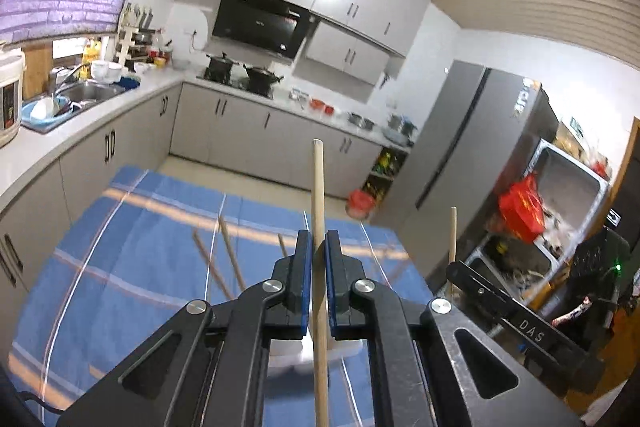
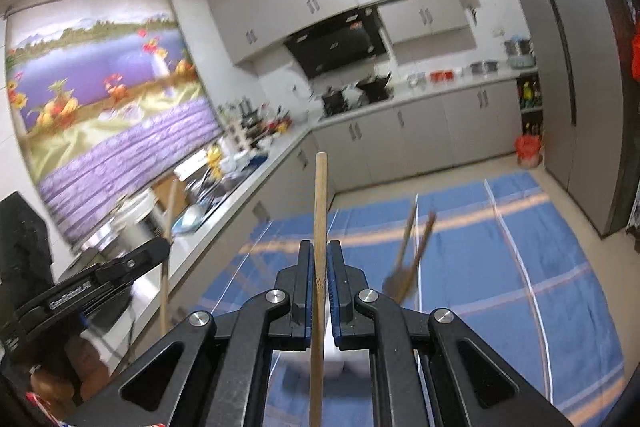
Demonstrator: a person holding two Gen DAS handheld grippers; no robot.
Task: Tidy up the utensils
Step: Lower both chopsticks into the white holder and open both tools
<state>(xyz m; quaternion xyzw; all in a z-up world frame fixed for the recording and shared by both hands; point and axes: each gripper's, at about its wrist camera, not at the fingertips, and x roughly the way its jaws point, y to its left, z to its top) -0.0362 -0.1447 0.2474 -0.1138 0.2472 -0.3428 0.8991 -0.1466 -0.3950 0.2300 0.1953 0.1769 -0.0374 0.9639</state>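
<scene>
Both grippers pinch one stick each: left gripper (image 1: 318, 259), right gripper (image 2: 320, 263). Sticks (image 1: 319, 195) stand up, held for sorting. More lie on the tabletop (image 1: 140, 227).

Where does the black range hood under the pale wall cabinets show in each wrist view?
Left wrist view: the black range hood is upper left of centre, above the stove pots, well above the left gripper.
Right wrist view: it is upper centre, just right of the middle, tilted.
Shared landmark: the blue striped cloth on the table fills the lower part of both views.
</scene>
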